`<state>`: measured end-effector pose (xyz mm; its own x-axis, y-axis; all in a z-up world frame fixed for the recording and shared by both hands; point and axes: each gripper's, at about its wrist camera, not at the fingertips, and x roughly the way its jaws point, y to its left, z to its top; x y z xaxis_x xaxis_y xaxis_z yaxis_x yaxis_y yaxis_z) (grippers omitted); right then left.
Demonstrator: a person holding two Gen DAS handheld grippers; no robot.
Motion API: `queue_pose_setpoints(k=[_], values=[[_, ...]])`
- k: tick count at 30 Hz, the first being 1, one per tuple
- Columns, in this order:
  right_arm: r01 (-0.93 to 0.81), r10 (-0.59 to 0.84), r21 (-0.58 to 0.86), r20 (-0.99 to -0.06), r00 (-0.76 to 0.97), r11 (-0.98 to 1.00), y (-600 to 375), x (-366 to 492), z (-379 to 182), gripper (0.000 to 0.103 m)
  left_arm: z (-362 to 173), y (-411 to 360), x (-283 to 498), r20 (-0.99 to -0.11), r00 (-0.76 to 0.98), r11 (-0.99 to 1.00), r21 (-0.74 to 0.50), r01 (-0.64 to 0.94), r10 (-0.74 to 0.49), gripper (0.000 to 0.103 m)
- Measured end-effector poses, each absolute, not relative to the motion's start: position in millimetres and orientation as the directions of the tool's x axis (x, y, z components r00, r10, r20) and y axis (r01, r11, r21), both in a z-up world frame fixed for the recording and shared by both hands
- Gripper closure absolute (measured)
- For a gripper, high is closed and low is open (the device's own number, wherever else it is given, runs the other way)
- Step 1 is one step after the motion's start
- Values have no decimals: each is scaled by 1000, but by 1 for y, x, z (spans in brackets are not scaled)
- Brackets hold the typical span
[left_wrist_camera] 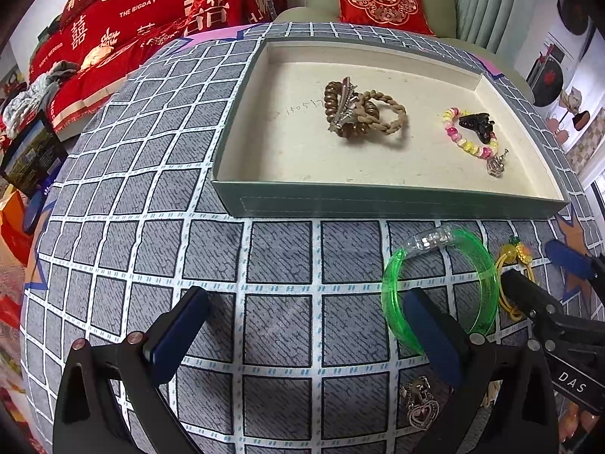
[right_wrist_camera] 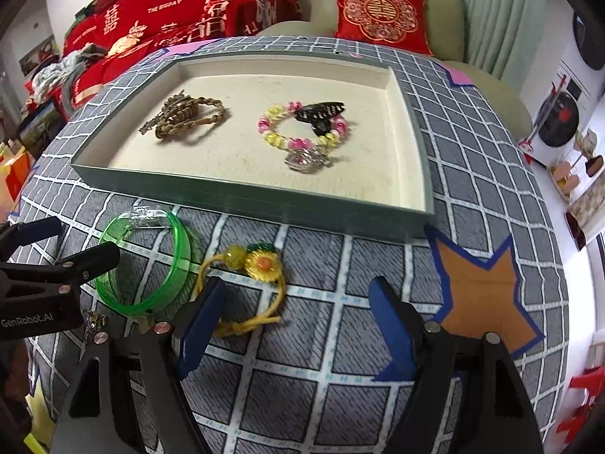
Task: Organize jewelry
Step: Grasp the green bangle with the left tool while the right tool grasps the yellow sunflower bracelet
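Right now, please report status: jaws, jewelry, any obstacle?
Both grippers open, empty. Green bangle and yellow tie on cloth, outside tray. Right gripper beside tie. No obstacle.

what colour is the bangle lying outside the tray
Translucent bright green bangle with a clear section; right wrist view shows it best.

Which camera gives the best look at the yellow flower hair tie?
The right wrist view: the yellow flower hair tie lies whole on the cloth, flower, bead and cord loop all clear. In the left wrist view the hair tie sits at the right edge, its loop partly hidden behind a black finger.
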<state>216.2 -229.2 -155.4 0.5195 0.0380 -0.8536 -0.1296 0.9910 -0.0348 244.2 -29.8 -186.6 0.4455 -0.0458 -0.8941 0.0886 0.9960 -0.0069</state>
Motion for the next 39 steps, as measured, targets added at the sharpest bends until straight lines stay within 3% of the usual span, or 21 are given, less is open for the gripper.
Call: queue_pose_setpoints(k=[5, 9, 15, 28, 32, 33, 34, 39], values=[[-183, 68, -36, -844, 531, 982, -220, 217, -153, 44, -185, -38, 241, -886, 459, 992, -6, 129, -65, 2], [-209, 84, -34, -843, 532, 977, -212, 217, -152, 64, -181, -45, 240, -884, 461, 987, -5, 161, -80, 18], [-232, 87, -46, -843, 531, 972, -203, 216, -151, 82, -176, -56, 235, -881, 462, 979, -7, 205, -103, 43], [-191, 88, -21, -832, 547, 981, -216, 200, -139, 83, -175, -65, 227, -887, 442, 966, -15, 259, -132, 50], [-177, 113, 16, -826, 552, 984, -224, 193, -130, 83, -174, -71, 224, -885, 443, 961, -13, 277, -140, 64], [-174, 119, 25, -825, 553, 984, -225, 192, -128, 83, -174, -72, 224, -884, 446, 959, -12, 283, -142, 75], [-172, 122, 30, -824, 554, 985, -227, 190, -127, 83, -173, -72, 224, -884, 446, 959, -12, 284, -143, 80], [-156, 135, 56, -813, 567, 986, -234, 180, -119, 83, -173, -71, 223, -881, 451, 956, -7, 292, -145, 85]])
